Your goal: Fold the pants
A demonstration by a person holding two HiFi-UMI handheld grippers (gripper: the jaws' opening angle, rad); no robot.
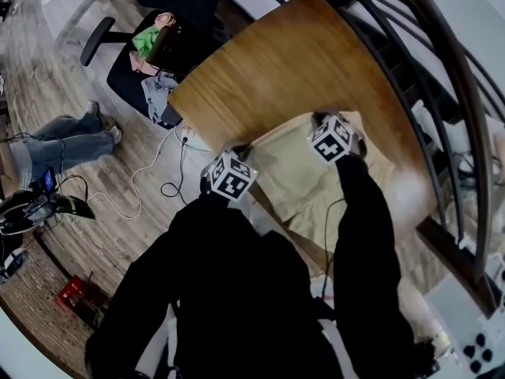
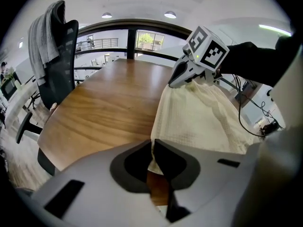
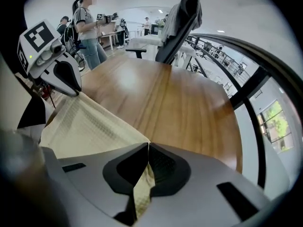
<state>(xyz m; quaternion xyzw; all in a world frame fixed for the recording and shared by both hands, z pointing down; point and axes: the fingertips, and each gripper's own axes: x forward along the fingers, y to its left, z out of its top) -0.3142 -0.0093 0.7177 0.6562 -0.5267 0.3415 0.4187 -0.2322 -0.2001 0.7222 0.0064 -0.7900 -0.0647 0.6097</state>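
Since our left gripper point(image 2: 152, 144) and right gripper point(image 3: 147, 148) each clamp only a thin edge of the pale yellow waffle-weave pants point(image 2: 199, 122) between their jaws, the rest lying ahead on the brown wooden worktop point(image 2: 109, 103), lifting may pull it free.

The wooden table point(image 1: 276, 69) carries only cream pants point(image 1: 304, 176), lying flat by the edge nearest the person.

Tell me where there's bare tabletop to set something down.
Bare wood spans the table from the far edge of the pants to the end by the chair. The near edge is crowded: the left gripper and right gripper are shut on the pants there.
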